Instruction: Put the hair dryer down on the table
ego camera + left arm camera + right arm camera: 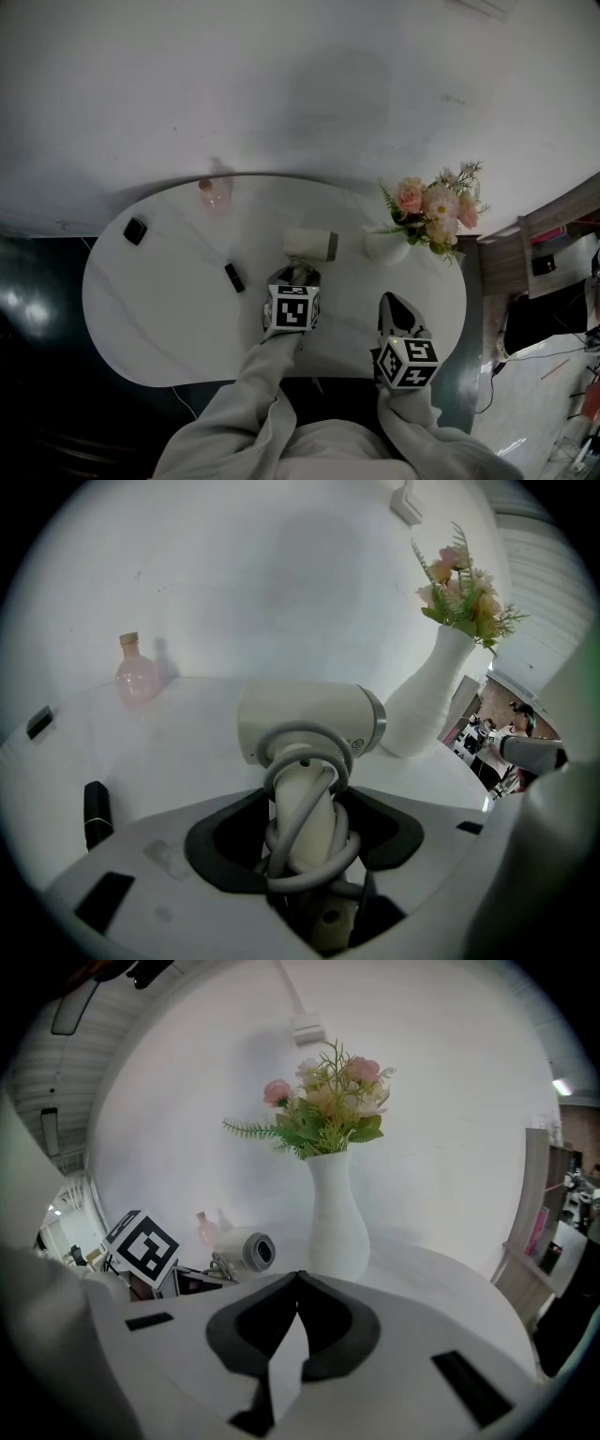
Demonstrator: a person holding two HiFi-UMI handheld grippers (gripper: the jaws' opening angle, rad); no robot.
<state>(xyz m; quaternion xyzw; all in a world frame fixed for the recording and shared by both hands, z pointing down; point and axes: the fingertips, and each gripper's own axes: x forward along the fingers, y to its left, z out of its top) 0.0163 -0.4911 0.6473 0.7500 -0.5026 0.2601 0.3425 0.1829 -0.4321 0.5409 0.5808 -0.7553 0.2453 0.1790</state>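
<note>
Fingers (pixel 223 844) of the left gripper (pixel 293 278) were clamped on the handle of a cream hair dryer (pixel 311 244), with its grey cord looped several times round that handle. Gripping the handle kept the barrel pointing sideways and clear of the fingers, probably so it could be lowered flat. The hair dryer sat low over the middle of the white oval desk (pixel 159 319), just left of a white vase (pixel 386 246) of pink flowers. Whether its barrel touched the desk could not be told. A pink bottle (pixel 213 192) stood near the far edge, and a small black stick (pixel 233 277) lay to the left, both well apart from the hair dryer, so the spot beneath looked free for setting it down.

Both grey-sleeved arms reached forward from the bottom of the head view. The left arm stretched toward the desk's centre. The right gripper (pixel 397 314) hung back over the near edge, its fingers closed together on nothing, pointing toward the vase and taking no part in the hold.
</note>
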